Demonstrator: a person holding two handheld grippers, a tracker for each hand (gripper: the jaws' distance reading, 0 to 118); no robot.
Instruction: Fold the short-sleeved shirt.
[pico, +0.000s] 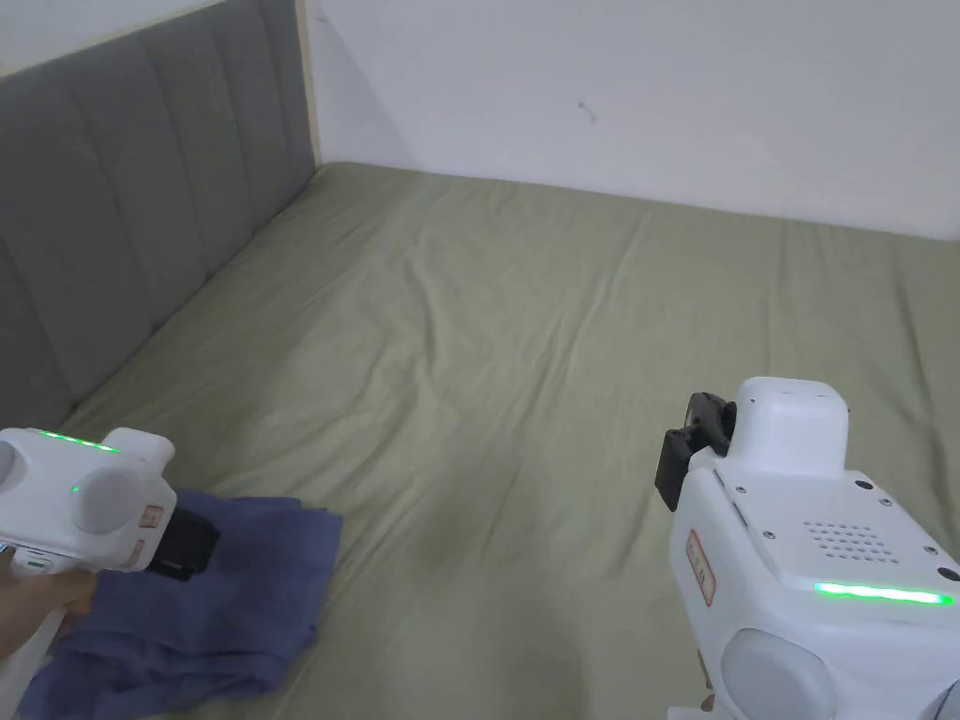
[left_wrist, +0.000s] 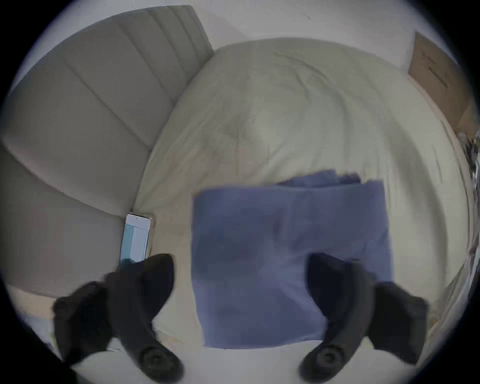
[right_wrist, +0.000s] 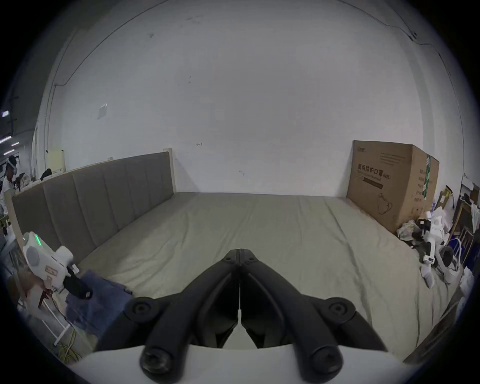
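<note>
Left gripper (left_wrist: 240, 283), jaws apart, hangs over the blue shirt (left_wrist: 285, 259) at the bed's (pico: 562, 328) near edge, which looks folded already; right gripper (right_wrist: 239, 253) is closed, so next is likely letting it lie.

We are in a mock bedroom set up inside a larger work hall — a bed (right_wrist: 259, 233) with an olive sheet and a grey padded headboard (right_wrist: 98, 197) stands against a bare white wall (right_wrist: 246, 104). At the bed's far side we see a big cardboard box (right_wrist: 389, 181) and a heap of clutter (right_wrist: 436, 241). Beyond the headboard another person (right_wrist: 9, 176) stands under strip lights — more workshop than home.
</note>
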